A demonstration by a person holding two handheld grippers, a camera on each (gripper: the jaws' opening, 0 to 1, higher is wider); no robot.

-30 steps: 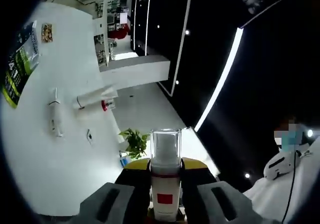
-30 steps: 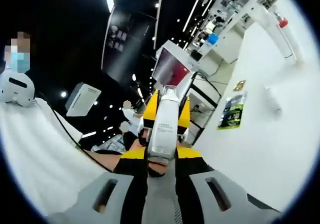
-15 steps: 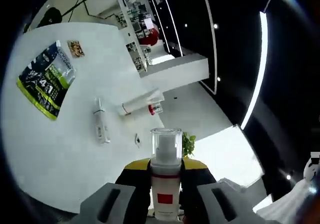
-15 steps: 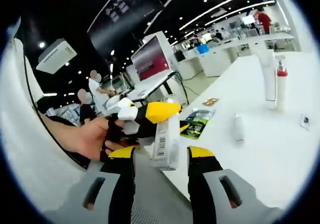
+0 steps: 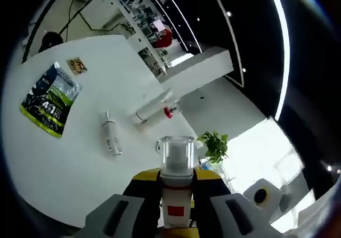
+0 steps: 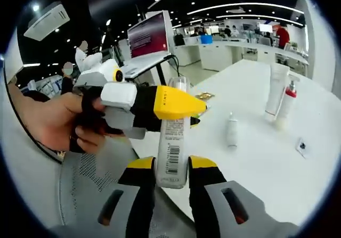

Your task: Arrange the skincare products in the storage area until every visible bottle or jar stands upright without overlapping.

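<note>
Since the earlier pictures both tools have been swung round, so that the white desk [image 5: 80, 163] is now seen more fully in the left gripper view, and the left tool [image 6: 160, 107] has been brought across in front of the right tool [image 6: 171, 179] in the right gripper view. A clear-capped bottle [image 5: 176, 187] with a red square on its label is pinched between the jaws of the left tool [image 5: 176, 216], standing upright along them, above the desk's near edge. A white barcoded bottle [image 6: 173, 142] is clamped between the yellow-tipped jaws of the right tool, rising straight up from them, its upper part crossed by the yellow nose of the left tool, which is gripped by a hand [image 6: 53, 123].

On the desk, beyond the held bottles, a small white spray bottle [image 5: 111, 137] is seen lying flat, well apart from both tools. Farther off, a white tube [image 6: 276, 91] and a red-capped bottle [image 6: 285, 102] are placed just beside each other. A green and black packet [image 5: 49, 106] and a small card [image 5: 76, 65] are laid towards the desk's far side. A potted plant [image 5: 214, 145] is seen off the desk.
</note>
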